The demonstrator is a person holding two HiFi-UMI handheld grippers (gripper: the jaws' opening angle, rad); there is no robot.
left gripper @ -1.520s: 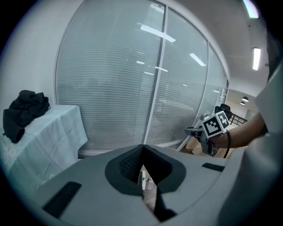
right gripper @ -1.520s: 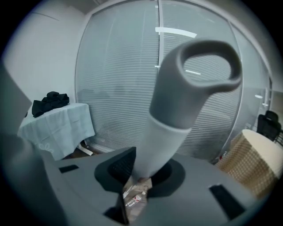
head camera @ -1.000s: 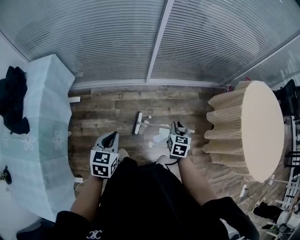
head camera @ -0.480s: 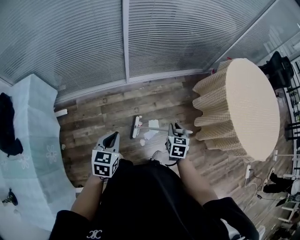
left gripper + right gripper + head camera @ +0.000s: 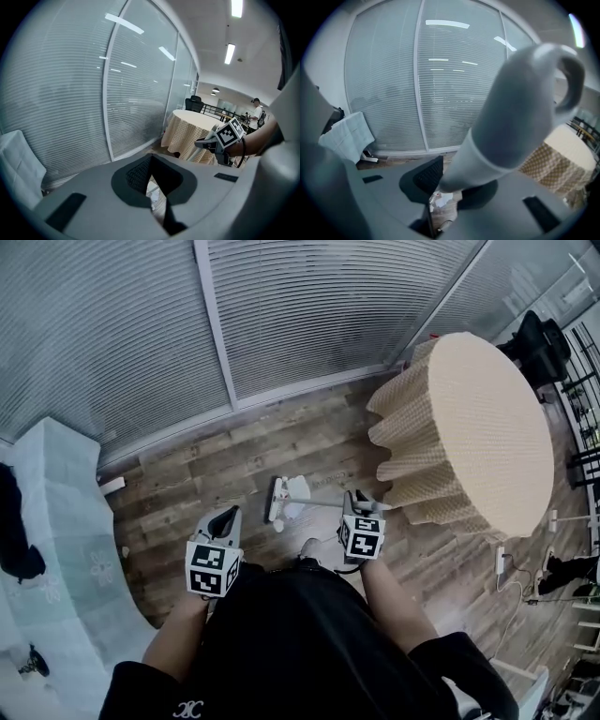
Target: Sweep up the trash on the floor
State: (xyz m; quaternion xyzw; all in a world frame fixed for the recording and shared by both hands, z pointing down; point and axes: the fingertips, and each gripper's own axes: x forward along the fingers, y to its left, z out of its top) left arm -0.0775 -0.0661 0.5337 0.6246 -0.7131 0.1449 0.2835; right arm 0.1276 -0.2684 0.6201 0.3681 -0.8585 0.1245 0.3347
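Right tool (image 5: 359,499) grips broom (image 5: 278,500) over wood floor (image 5: 206,470), blinds (image 5: 309,315) behind.

Your own torso (image 5: 291,643) blocks the floor across the bottom centre of the head view. The pale covered table (image 5: 66,521) runs off the left edge, and the dark garment (image 5: 17,540) is cut off there too. Over in the right gripper view, the broom handle (image 5: 506,122) is one big blur swallowing the upper right, covering much of the round table (image 5: 553,164). In the left gripper view, the left gripper (image 5: 150,164) masks the lower frame, and just a scrap of white trash (image 5: 153,190) peeks through its slot, too small to identify
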